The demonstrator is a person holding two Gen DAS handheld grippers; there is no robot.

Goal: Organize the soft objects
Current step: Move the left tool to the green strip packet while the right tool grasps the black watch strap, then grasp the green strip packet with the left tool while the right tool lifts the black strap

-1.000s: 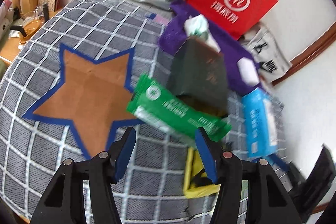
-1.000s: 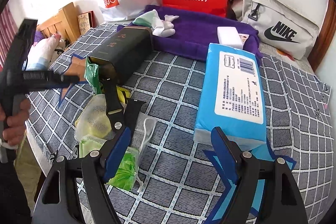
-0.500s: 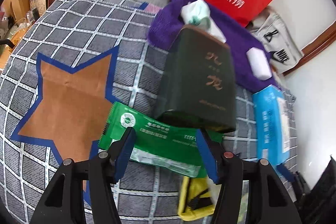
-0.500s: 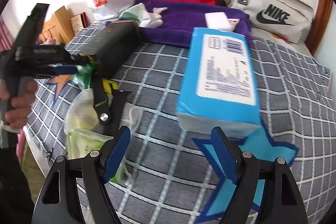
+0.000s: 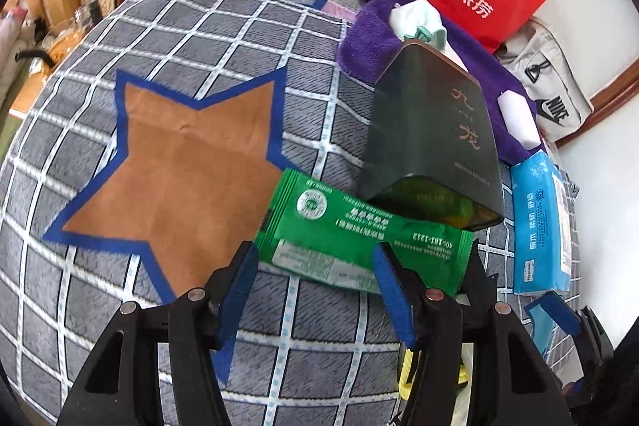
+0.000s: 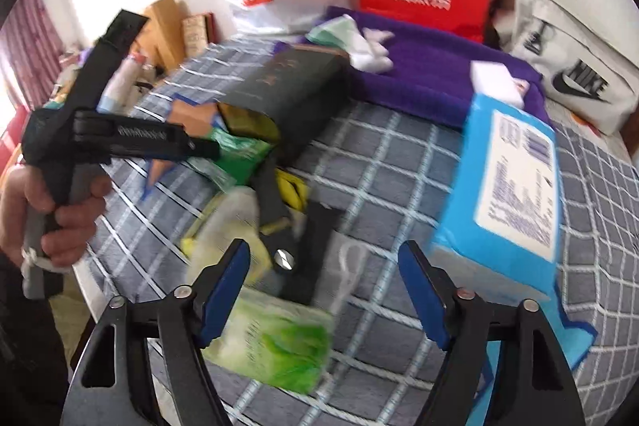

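Two views. Left wrist view: left tongs (image 5: 313, 268) spread wide, empty, their tips on either side of the near edge of a green packet (image 5: 355, 238) on the checked bed cover (image 5: 207, 38); the packet lies against a dark box (image 5: 435, 134), beside a brown star patch (image 5: 179, 178); blue tissue pack (image 5: 539, 222) to the right. Right wrist view, blurred: right tongs (image 6: 323, 266) wide, empty, above a light green pack (image 6: 275, 346); blue tissue pack (image 6: 511, 186) at right; purple towel (image 6: 435, 66) behind.

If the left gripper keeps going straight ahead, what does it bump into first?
Most likely the green packet. The left gripper is open, and the packet's near edge lies right between its fingers. The dark box sits just behind it.
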